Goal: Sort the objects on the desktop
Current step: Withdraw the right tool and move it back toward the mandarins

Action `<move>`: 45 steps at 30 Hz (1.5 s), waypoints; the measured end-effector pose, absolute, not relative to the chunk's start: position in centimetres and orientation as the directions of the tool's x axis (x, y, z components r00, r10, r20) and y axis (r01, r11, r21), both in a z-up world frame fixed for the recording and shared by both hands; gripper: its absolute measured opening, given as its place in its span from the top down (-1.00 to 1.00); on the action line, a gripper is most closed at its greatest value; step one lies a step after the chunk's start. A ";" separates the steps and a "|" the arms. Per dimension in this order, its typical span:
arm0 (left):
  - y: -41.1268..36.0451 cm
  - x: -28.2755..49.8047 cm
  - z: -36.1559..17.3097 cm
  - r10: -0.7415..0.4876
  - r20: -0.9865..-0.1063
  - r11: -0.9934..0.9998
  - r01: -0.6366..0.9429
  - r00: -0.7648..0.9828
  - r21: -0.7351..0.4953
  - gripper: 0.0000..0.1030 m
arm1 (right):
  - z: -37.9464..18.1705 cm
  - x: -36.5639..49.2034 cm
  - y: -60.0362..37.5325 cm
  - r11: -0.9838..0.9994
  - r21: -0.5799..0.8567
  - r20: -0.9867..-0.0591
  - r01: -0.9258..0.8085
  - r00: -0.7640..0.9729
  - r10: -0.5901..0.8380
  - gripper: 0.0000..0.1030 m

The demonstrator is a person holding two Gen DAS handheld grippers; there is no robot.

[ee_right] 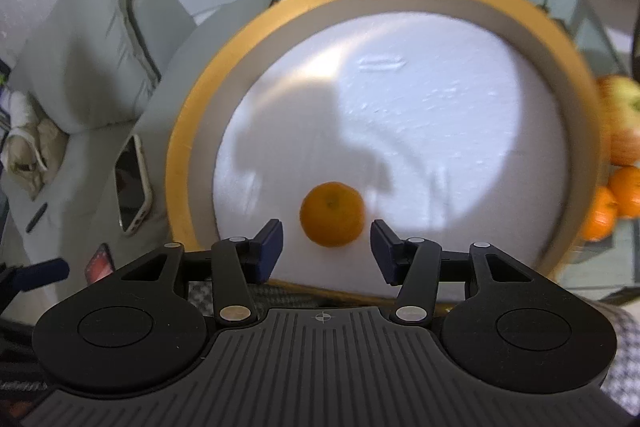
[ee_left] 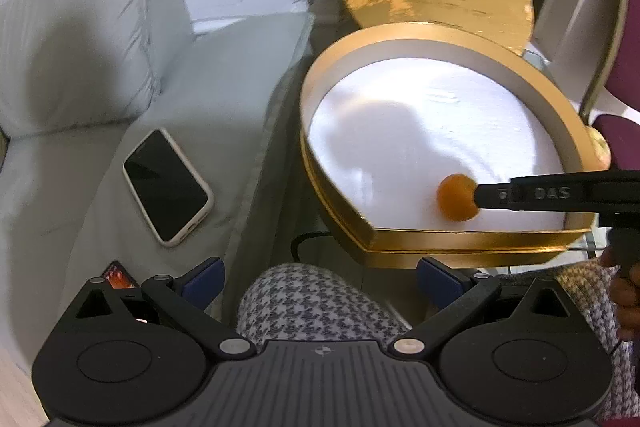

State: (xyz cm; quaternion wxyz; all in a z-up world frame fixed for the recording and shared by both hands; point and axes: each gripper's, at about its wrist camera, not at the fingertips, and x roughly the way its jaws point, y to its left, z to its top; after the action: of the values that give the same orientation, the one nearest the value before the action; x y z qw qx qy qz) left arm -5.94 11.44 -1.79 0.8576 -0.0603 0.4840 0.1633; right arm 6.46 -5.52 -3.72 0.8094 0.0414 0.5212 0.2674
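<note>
- A tangerine [ee_right: 332,214] lies on the white floor of a gold-rimmed round box [ee_right: 180,155], lower centre of frame — just ahead of the right gripper [ee_right: 326,247], released, jaws spread either side.
- The left gripper [ee_left: 320,277] hangs spread wide at lower frame, grasping nothing — the box beyond it.

A home living room.
Pale grey sofa [ee_left: 120,131] with cushions at nine o'clock, a phone [ee_left: 167,187] lying on its seat.
</note>
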 end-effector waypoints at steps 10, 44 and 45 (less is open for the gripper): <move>6.8 -5.8 0.2 0.219 -0.829 0.969 -0.218 0.515 0.120 -0.98 | 1.2 0.9 -14.8 0.872 0.401 -0.732 -0.280 0.474 0.489 -0.48; -0.8 -3.0 -1.4 0.213 -0.873 0.973 -0.014 0.439 0.231 -0.99 | -2.9 -0.3 -21.5 0.934 0.357 -0.790 -0.009 0.531 0.307 -0.49; -0.7 -2.7 -1.6 0.212 -0.875 0.973 -0.012 0.434 0.230 -0.99 | -3.2 -0.2 -21.8 0.933 0.360 -0.799 -0.006 0.515 0.312 -0.42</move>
State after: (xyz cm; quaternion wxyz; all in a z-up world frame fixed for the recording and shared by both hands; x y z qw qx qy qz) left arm -2.75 -0.75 -1.56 0.8416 0.0949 0.5276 0.0664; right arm -0.19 -21.76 -3.18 0.8558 0.1580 0.4837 0.0928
